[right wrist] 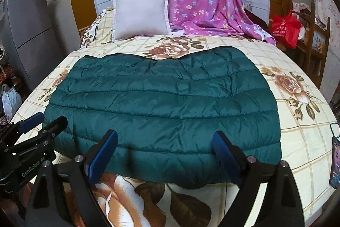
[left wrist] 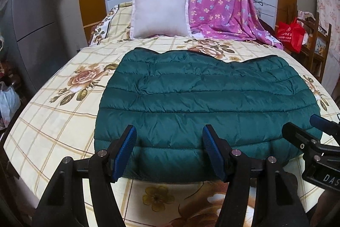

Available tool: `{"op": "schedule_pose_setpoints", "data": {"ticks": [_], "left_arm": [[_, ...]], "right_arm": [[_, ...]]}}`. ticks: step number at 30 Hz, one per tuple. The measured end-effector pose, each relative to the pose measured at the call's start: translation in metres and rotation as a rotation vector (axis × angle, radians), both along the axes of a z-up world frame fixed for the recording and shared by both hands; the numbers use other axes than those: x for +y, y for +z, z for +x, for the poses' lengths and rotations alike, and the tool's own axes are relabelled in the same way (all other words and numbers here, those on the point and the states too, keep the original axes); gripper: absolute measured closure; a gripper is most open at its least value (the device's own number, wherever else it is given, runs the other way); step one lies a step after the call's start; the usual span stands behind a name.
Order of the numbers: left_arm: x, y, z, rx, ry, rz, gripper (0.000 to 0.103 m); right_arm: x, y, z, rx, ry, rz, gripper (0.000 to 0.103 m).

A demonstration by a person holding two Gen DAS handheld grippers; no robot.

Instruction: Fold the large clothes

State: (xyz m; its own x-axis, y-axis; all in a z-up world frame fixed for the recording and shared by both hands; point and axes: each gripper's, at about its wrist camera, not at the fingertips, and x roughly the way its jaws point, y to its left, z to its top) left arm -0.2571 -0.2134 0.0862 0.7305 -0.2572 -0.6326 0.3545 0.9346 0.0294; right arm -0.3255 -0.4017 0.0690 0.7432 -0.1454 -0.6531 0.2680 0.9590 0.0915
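Green quilted down jacket (left wrist: 201, 103) lies folded flat on the floral bedsheet (left wrist: 53, 120), centre of bed. Left gripper (left wrist: 169, 148) at six o'clock, fingers apart, empty. Right gripper (right wrist: 165, 154) likewise, fingers wide, gripping nothing. White pillow (left wrist: 159, 13) at twelve o'clock.

We look from both wrists, side by side at the near edge of the bed (left wrist: 53, 120), angled down along it toward the headboard. Both views share the green quilted jacket (left wrist: 201, 103) close below.
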Motion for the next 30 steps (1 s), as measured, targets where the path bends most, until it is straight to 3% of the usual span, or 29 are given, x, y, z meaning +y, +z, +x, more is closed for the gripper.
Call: {"op": "schedule_pose_setpoints", "data": {"ticks": [30], "left_arm": [[-0.002, -0.004, -0.007, 0.016, 0.0, 0.0, 0.059]], "right_arm": [[-0.002, -0.01, -0.005, 0.025, -0.014, 0.034, 0.01]]}}
